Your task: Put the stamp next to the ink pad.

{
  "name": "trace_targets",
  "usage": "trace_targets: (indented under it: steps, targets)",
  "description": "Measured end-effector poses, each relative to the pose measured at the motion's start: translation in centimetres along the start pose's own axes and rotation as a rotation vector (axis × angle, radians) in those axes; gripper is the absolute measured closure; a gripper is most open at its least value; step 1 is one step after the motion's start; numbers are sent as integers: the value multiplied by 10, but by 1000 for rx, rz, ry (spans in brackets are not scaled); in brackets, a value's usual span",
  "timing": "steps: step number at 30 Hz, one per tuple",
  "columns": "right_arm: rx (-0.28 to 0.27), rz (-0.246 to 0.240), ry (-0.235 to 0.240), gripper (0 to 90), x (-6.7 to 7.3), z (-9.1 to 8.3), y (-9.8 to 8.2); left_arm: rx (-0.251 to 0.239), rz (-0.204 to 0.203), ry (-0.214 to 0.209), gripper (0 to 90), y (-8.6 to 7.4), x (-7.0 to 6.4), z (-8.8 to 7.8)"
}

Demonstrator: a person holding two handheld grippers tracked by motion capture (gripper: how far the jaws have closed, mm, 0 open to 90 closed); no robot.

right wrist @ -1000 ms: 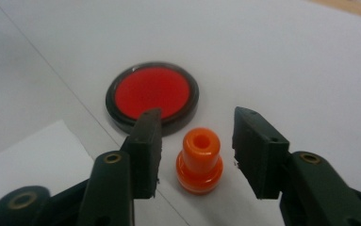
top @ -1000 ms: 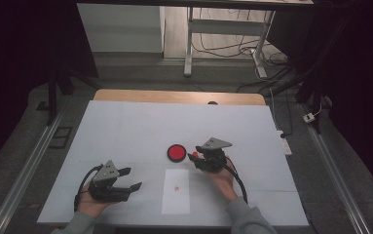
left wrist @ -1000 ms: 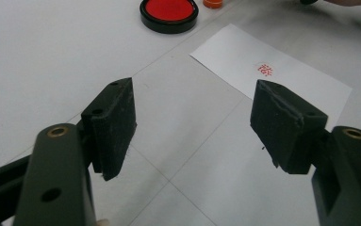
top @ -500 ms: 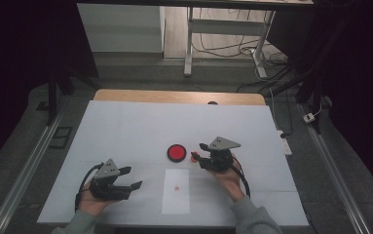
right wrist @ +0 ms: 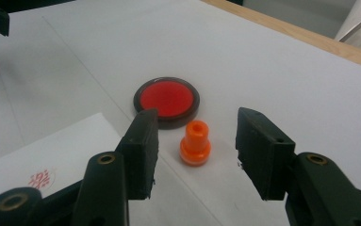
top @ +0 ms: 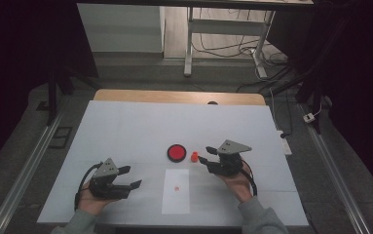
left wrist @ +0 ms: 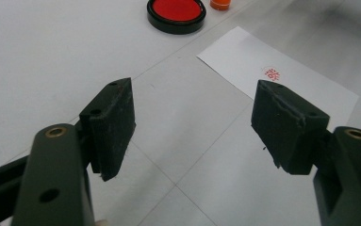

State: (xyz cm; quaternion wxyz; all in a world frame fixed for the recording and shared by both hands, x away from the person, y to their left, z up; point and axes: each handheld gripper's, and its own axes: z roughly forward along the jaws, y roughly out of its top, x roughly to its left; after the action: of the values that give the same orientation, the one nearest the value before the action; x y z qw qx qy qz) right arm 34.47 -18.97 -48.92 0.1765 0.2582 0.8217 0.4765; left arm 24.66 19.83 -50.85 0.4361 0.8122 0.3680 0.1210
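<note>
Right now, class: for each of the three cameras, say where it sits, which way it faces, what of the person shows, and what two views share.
High view: above the person's side, facing forward and down on the white table; both forearms, left gripper, right gripper.
Left gripper view: rides that gripper, looking between its open fingers toward the stamped paper.
Right gripper view: rides that gripper, facing the orange stamp, which stands free between its fingers.
Shared: both gripper views show the red ink pad.

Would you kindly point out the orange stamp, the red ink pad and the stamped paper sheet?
orange stamp (right wrist: pixel 195 144), right gripper view, on its body.
red ink pad (right wrist: pixel 166 98), right gripper view, on its red centre.
paper sheet (top: pixel 177 197), high view, on its blank lower half.
</note>
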Motion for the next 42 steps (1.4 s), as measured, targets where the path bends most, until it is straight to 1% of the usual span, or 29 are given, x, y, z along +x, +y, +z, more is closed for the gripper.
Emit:
trace_targets:
  steps: [3,8,9,10,12,18,23,27,29,33,34,37,39,41,42]
  targets:
    - [-5,10,-10,489,1,-12,-3,-1,3,2,310,-1,-1,-1]
    - [-14,-10,-34,488,1,-32,-8,-7,6,1,311,-1,-2,-2]
    - [-16,-6,-39,487,1,-36,-9,-6,9,0,311,-1,-2,-2]
    - [-22,-3,-41,487,1,-39,-12,-6,9,0,311,-1,-2,-2]
    - [-14,-5,-49,485,-1,-47,-16,-4,8,0,311,-1,-2,-2]
    - [-2,12,-70,480,-5,-68,-36,-2,10,4,311,-2,-3,-2]
    - [6,15,-83,476,-7,-82,-48,-1,8,6,311,-3,-3,-2]
    - [13,16,-79,475,-7,-89,-55,4,9,7,311,-4,-3,-2]
    - [20,16,-86,475,-9,-92,-59,7,8,8,311,-5,-3,-2]
    - [24,33,-95,475,-14,-96,-64,6,4,9,311,-6,-3,-2]
    - [27,34,-101,475,-15,-96,-64,6,4,10,311,-6,-2,-2]
    - [35,39,-95,476,-18,-94,-67,7,2,11,311,-6,-2,-2]
    - [44,34,-98,476,-18,-93,-67,10,2,12,311,-7,-2,-2]
    - [45,30,-95,476,-17,-93,-67,11,6,10,311,-7,-2,-2]
    - [36,31,-89,476,-17,-92,-67,11,7,10,311,-6,-2,-2]
